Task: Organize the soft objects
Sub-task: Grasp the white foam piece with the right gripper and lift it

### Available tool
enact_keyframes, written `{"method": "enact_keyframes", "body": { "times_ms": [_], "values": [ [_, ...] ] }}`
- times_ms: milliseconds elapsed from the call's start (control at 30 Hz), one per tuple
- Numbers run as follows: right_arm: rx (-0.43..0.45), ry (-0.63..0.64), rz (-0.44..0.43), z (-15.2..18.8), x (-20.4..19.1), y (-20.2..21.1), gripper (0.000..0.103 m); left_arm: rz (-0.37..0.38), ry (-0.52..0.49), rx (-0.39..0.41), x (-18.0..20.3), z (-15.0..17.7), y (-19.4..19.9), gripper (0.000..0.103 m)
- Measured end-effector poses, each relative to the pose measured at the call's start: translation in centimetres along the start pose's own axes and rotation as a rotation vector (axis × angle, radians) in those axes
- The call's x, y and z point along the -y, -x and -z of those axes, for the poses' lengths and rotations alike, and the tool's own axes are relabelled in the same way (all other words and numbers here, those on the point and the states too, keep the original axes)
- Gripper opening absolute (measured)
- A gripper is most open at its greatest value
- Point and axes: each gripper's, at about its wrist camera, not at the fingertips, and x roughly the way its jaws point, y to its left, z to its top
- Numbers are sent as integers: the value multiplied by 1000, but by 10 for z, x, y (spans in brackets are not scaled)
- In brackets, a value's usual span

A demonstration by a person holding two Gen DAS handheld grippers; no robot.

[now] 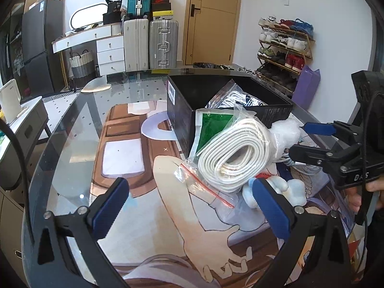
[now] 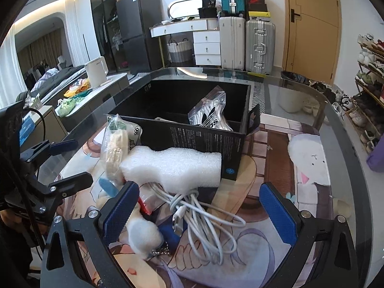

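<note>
A black box (image 1: 182, 110) stands on the glass table and holds a clear bag of black-and-white fabric (image 2: 211, 112). Leaning on its front is a zip bag with a coiled white cord (image 1: 232, 158), also in the right wrist view (image 2: 115, 144). Beside it lie a white foam piece (image 2: 175, 168), a bundle of white cable (image 2: 199, 218) and a small white-and-blue plush (image 1: 276, 189). My left gripper (image 1: 189, 206) is open just in front of the cord bag. My right gripper (image 2: 201, 213) is open around the cable bundle, with the foam just beyond.
The glass table (image 1: 72, 144) covers a printed mat. Its curved edge runs left and far. Suitcases (image 1: 163, 43), a white drawer unit (image 1: 110, 52), a door and a shoe rack (image 1: 283, 48) stand behind. A purple bag (image 1: 308, 86) sits off the right edge.
</note>
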Motion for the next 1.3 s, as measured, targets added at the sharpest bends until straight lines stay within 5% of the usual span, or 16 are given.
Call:
{"method": "enact_keyframes", "body": {
  "times_ms": [133, 233, 667, 867, 1300],
  "values": [
    [-9, 4, -12, -4, 0, -6, 96, 6, 5, -3, -2, 0, -1, 103],
    [-22, 19, -31, -6, 0, -11, 82, 9, 6, -6, -2, 0, -1, 103],
    [1, 62, -36, -9, -6, -8, 78, 8, -3, -8, -2, 3, -3, 103],
    [-8, 79, -48, -9, -8, -10, 54, 7, 1, -11, -2, 3, -3, 103],
    [111, 13, -29, 23, 3, 40, 52, 29, 5, -21, 6, 0, -3, 103]
  ]
}}
